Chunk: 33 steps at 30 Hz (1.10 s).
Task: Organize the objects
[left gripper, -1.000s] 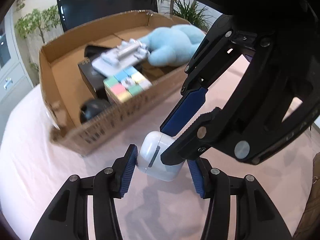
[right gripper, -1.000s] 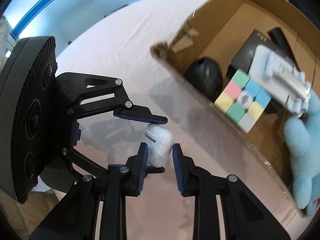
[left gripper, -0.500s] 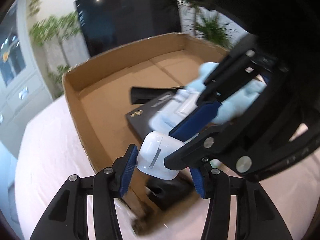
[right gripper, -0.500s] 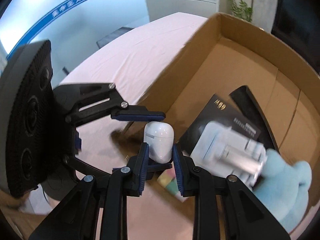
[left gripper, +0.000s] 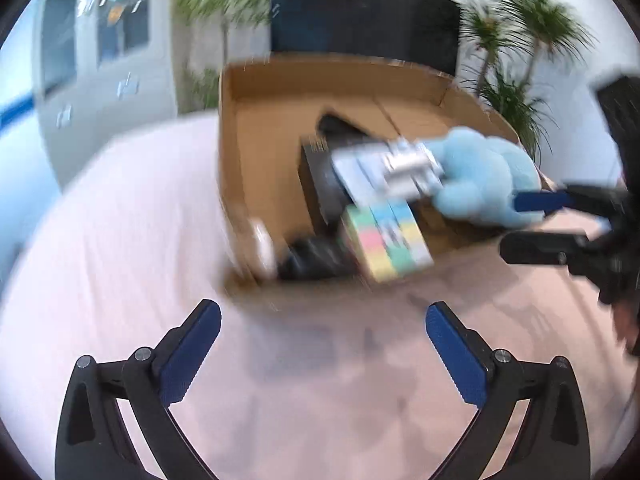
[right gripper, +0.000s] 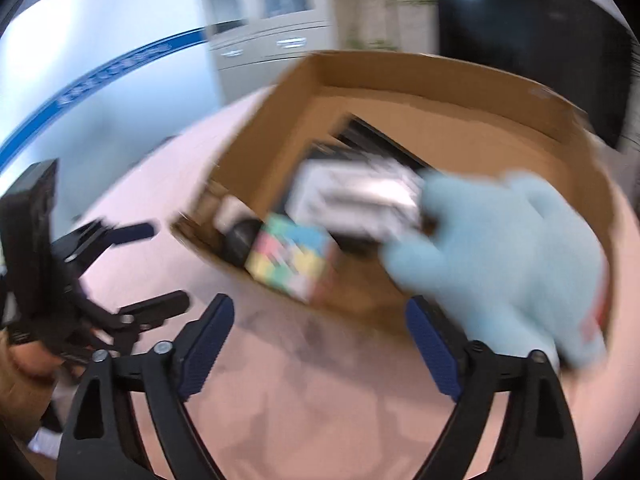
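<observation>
**Both grippers empty, short of the box**

Nearest, the left gripper [left gripper: 322, 322] hangs over the pale pink surface [left gripper: 120, 240] with its blue-padded jaws spread wide and nothing between them. The right gripper [right gripper: 320, 316] is the same: jaws wide apart, empty, above bare pink cloth. Each shows at the edge of the other's view, well apart.

Just beyond them sits the open brown cardboard box [left gripper: 228, 128], its near wall facing the grippers. In its near left corner lies a small white rounded case [left gripper: 262, 242], blurred, touching or close beside a black rounded object [left gripper: 308, 260]. Next to that is a pastel-coloured puzzle cube [left gripper: 386, 240], leaning against a flat black box [left gripper: 320, 184]. A white-and-silver gadget [left gripper: 388, 172] lies on top, touching a light blue plush toy [left gripper: 484, 176] at the right side.

Farther back stand green potted plants [left gripper: 520, 40], a dark screen [left gripper: 360, 12] and grey cabinets [right gripper: 272, 40].
</observation>
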Motion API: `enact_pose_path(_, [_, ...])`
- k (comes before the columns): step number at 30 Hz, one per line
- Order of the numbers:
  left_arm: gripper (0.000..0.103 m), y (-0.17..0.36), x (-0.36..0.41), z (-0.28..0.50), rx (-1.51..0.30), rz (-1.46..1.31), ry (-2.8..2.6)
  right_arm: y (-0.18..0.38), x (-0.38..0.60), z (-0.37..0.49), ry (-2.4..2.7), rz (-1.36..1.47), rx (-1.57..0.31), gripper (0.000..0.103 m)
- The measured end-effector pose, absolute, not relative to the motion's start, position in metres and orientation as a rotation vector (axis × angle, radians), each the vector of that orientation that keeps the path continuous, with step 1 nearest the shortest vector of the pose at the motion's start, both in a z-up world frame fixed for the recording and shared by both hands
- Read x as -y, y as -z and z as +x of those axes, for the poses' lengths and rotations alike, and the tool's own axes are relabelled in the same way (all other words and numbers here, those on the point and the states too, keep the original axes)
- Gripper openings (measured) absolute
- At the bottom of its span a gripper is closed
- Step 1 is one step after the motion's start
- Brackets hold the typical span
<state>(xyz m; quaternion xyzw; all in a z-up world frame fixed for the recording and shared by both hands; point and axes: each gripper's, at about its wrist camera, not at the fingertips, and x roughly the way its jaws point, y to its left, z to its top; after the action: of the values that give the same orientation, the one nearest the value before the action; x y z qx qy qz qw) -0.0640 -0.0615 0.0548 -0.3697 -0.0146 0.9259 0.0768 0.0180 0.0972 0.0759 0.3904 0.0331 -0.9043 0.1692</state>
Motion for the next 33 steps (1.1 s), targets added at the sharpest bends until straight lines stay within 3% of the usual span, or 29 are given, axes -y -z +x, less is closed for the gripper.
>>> enact_pose_path(2, [0.103,-0.038,0.047,-0.048,0.125,-1.157,-2.795,-0.062,-0.11,0.036,2.687,1.126,-0.026,0.102])
enact_pose_path(8, [0.103,0.006,0.015,-0.037,0.19,-1.393,-2.808,0.0,-0.161,0.049,2.88,1.395,0.062,0.102])
enact_pose_path(11, [0.103,0.009,0.001,-0.032,0.114,-1.423,-2.844,0.017,-0.163,0.051,2.883,1.453,0.05,0.102])
enact_pose_path(15, [0.103,0.013,-0.011,-0.029,0.077,-1.454,-2.867,0.013,-0.159,0.047,2.876,1.446,-0.018,0.102])
enact_pose_path(33, [0.103,0.014,-0.009,-0.025,0.099,-1.46,-2.864,0.012,-0.17,0.032,2.872,1.453,0.023,0.102])
